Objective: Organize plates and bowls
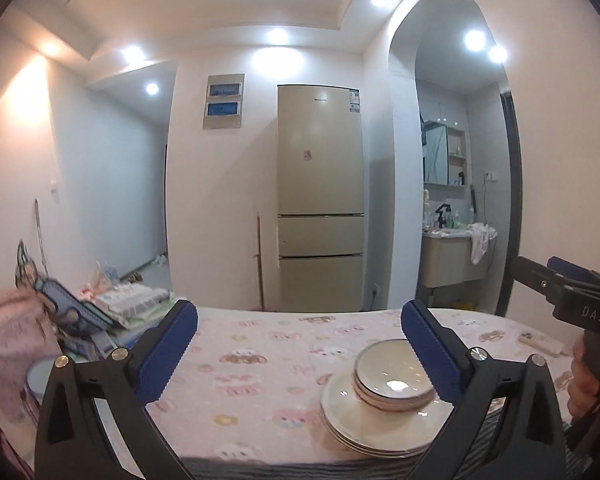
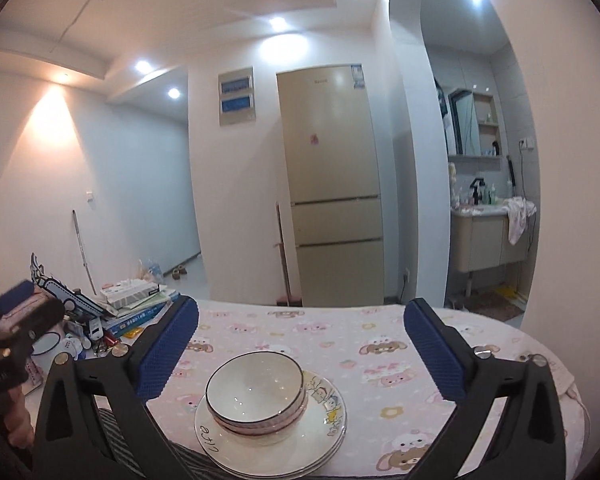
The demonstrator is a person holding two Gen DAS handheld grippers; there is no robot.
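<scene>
While both grippers, left gripper (image 1: 298, 344) and right gripper (image 2: 302, 344), gape empty, bowls (image 2: 256, 392) sit stacked on plates (image 2: 272, 440) at the table's (image 2: 440, 360) near edge: ceramic, slippery, fragile; grip rims.

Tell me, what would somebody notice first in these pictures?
Probably the bowls stacked on the plates, sitting on the pink cartoon tablecloth near the table's front edge. Behind the table stands a tall beige fridge. Both blue-padded grippers, left and right, are wide open and empty.
</scene>
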